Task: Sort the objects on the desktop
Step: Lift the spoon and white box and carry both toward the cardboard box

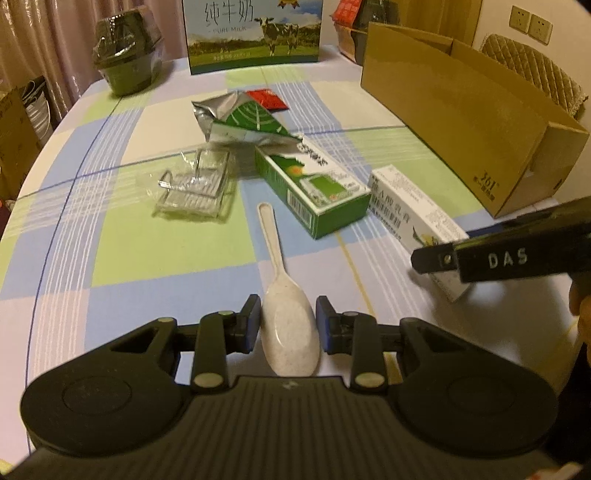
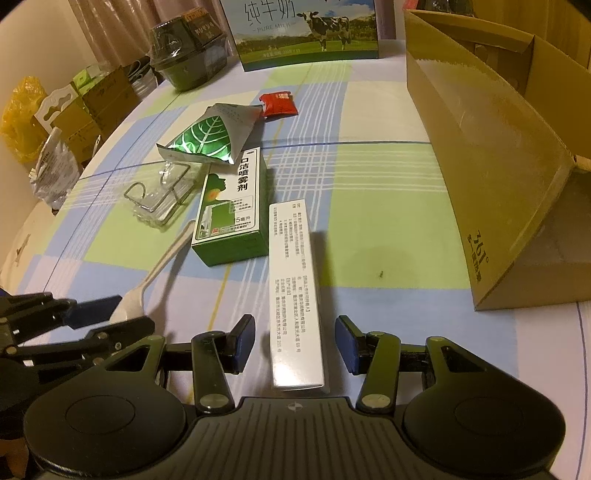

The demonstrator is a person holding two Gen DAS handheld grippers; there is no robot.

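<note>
A speckled white spoon (image 1: 284, 310) lies on the checked tablecloth, its bowl between the pads of my left gripper (image 1: 289, 321), which is open around it with small gaps. My right gripper (image 2: 295, 341) is open around the near end of a long white box (image 2: 293, 291), not touching it. A green box (image 2: 231, 210), a green leaf pouch (image 2: 208, 136), a red sachet (image 2: 279, 104) and a wire rack in clear plastic (image 2: 160, 194) lie beyond. The spoon also shows in the right wrist view (image 2: 155, 273), as does the left gripper (image 2: 92, 314).
An open cardboard box (image 2: 495, 177) stands at the right. A milk carton case (image 2: 306, 33) and a dark wrapped bowl (image 2: 184, 62) stand at the table's far edge. Boxes and bags sit beyond the table's left edge (image 2: 55, 122).
</note>
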